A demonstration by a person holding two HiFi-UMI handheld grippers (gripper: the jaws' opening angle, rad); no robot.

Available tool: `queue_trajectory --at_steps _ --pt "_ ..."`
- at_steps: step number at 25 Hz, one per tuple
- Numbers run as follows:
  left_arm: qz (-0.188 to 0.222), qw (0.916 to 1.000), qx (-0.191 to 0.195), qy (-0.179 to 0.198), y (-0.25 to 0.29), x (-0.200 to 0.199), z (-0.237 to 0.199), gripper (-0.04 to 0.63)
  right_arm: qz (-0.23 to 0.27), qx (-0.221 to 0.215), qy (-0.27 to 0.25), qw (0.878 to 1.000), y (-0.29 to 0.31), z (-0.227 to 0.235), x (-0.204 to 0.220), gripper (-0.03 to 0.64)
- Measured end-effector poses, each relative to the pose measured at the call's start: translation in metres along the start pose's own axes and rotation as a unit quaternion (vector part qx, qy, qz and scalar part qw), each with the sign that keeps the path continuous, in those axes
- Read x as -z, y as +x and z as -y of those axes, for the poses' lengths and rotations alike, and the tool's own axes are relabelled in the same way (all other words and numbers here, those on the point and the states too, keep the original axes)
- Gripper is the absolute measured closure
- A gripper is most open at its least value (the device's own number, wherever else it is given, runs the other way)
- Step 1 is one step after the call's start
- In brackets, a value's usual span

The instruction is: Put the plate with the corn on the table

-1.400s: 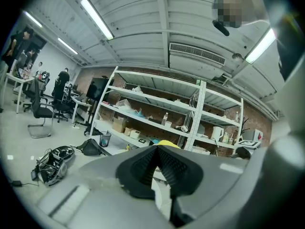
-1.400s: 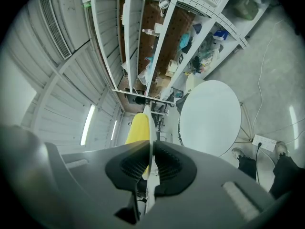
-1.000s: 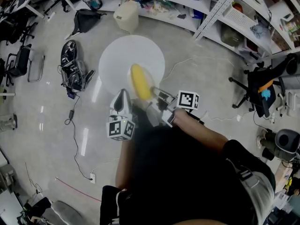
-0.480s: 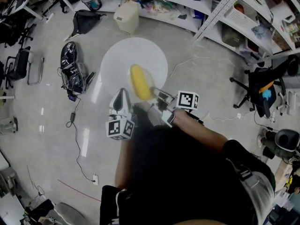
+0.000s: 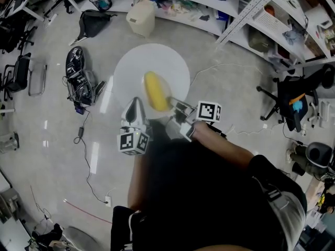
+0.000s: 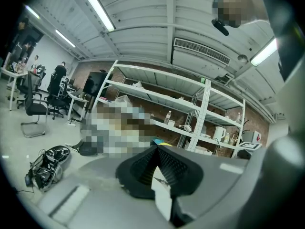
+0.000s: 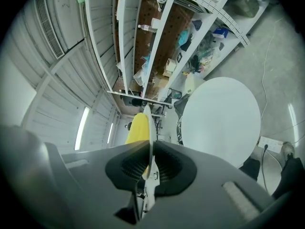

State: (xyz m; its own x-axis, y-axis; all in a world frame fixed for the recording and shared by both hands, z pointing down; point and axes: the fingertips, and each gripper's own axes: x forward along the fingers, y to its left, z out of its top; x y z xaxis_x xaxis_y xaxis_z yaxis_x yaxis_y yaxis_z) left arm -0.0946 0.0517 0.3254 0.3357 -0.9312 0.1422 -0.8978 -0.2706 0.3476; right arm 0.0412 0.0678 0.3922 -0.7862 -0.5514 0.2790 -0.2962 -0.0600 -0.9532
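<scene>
Holding a thin pale round plate [image 7: 151, 128] by its near rim in the right gripper [image 5: 175, 104], black ribbed pads pinching that rim from both sides, so that in the right gripper view it is seen edge-on, running straight out from between the jaws. Bearing a yellow corn cob [image 5: 155, 90] lengthwise on the plate, just ahead of the pads. Poised over the near edge of the round white table [image 5: 157, 59] in the head view and, judging by the right gripper view, clear of the tabletop rather than set down on it. Keeping company on the plate's left with the left gripper [image 5: 135, 104] – jaws pressed together with nothing between them, just beside the plate but apart from it, pointing toward the table. Standing on a glossy grey floor [image 5: 52, 119] with a black bag [image 5: 97, 21], a beige lidded bin [image 5: 141, 17], long white shelving [image 5: 251, 9] and a black office chair [image 5: 293, 95] around the table – all well apart from the plate
</scene>
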Motion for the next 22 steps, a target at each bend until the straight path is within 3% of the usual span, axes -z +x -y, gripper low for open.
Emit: queue_trajectory --at_steps 5,9,18,22 --pt "-0.004 1.0 0.006 -0.005 0.016 -0.004 -0.012 0.591 0.004 0.01 0.005 1.0 0.015 0.0 -0.008 0.581" --pt "-0.005 0.9999 0.01 -0.007 0.027 -0.01 -0.021 0.591 0.009 -0.023 -0.019 0.999 0.028 -0.014 -0.019 0.581" --pt "-0.015 0.9995 0.022 -0.015 0.045 -0.016 -0.053 0.591 0.025 0.026 0.021 0.999 0.053 -0.003 -0.017 0.581" --pt "-0.021 0.9993 0.026 -0.018 0.056 -0.018 -0.067 0.591 0.027 -0.008 -0.006 1.0 0.072 -0.013 -0.023 0.581"
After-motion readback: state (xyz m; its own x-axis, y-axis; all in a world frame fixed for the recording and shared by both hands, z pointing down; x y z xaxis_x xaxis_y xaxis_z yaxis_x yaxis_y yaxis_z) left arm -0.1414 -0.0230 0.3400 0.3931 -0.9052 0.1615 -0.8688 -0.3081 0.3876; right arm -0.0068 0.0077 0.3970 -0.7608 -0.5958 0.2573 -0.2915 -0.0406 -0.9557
